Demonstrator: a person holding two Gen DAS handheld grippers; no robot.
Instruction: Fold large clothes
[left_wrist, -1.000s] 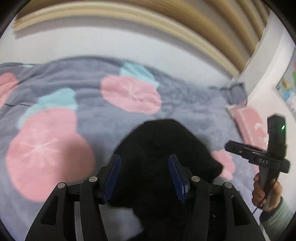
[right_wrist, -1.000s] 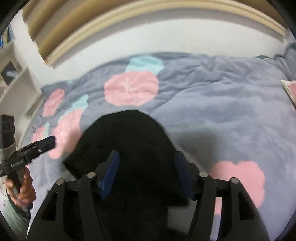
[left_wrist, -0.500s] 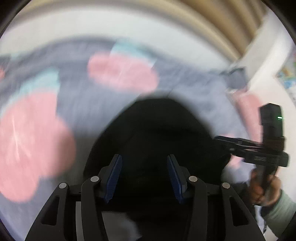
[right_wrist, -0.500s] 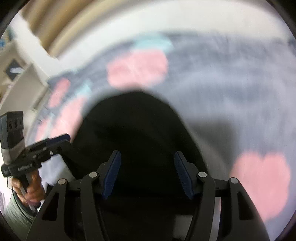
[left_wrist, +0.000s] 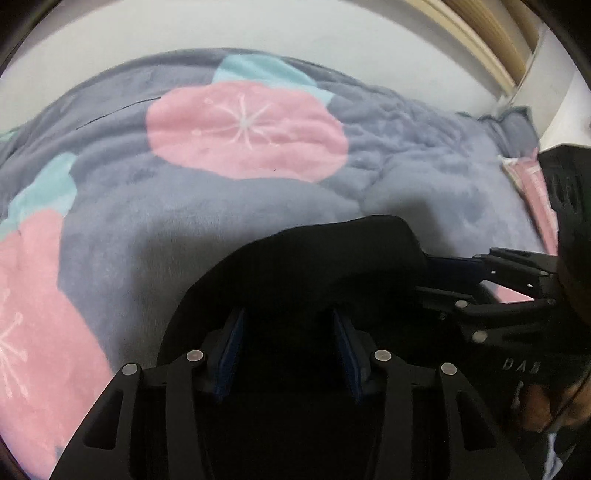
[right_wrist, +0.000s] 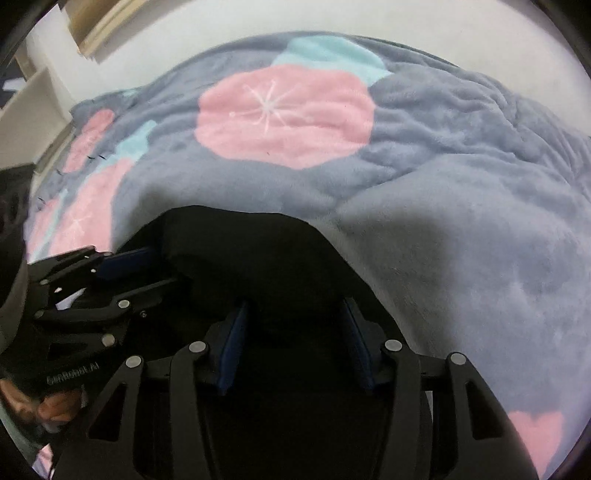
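Observation:
A black garment (left_wrist: 332, 251) lies bunched on a grey fleece blanket (left_wrist: 184, 192) with pink and teal blots. My left gripper (left_wrist: 287, 314) points down into it; black cloth fills the gap between the blue pads while the jaws are closing. My right gripper (right_wrist: 294, 302) stands the same way on the garment (right_wrist: 240, 240), its jaws also closing on cloth. Each wrist view shows the other gripper from the side: the right gripper (left_wrist: 439, 280) and the left gripper (right_wrist: 147, 273) each have the garment's edge pinched between the fingers. The cloth under the fingers is too dark for detail.
The blanket (right_wrist: 443, 221) covers the whole bed. A white wall runs behind it, with wooden slats (left_wrist: 491, 44) at the top right. A pink pillow (left_wrist: 535, 192) lies at the bed's right end. A white shelf (right_wrist: 26, 103) stands to the left. A hand (right_wrist: 48, 406) holds the left gripper.
Both grippers have come down and forward with the black garment, closer to the blanket and to each other. Both sets of pads stand a little narrower than before.

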